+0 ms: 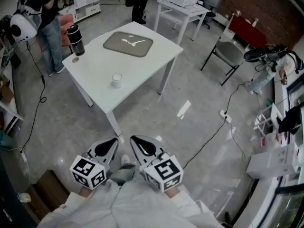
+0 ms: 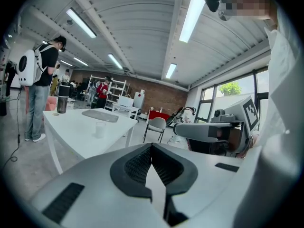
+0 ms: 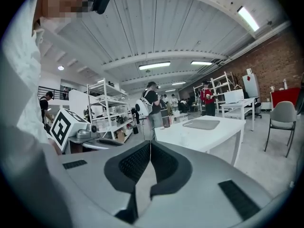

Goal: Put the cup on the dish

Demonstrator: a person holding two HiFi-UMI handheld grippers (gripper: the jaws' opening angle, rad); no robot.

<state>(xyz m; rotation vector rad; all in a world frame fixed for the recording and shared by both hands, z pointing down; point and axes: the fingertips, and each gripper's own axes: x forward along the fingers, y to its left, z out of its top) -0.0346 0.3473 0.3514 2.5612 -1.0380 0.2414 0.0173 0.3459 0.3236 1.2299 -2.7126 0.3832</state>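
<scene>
In the head view my sleeves (image 1: 137,205) run off the bottom edge. At the upper left a person (image 1: 47,18) is cut off by the top edge at the shoulders. A second person (image 1: 139,4) at top centre shows only legs. The table (image 1: 95,75) hides its far legs under its own top. The white marks on the dish (image 1: 128,44) are too small for me to tell what they are. In the left gripper view the cup (image 2: 99,129) is only a pale blur at left of centre, and I cannot judge its inside.
</scene>
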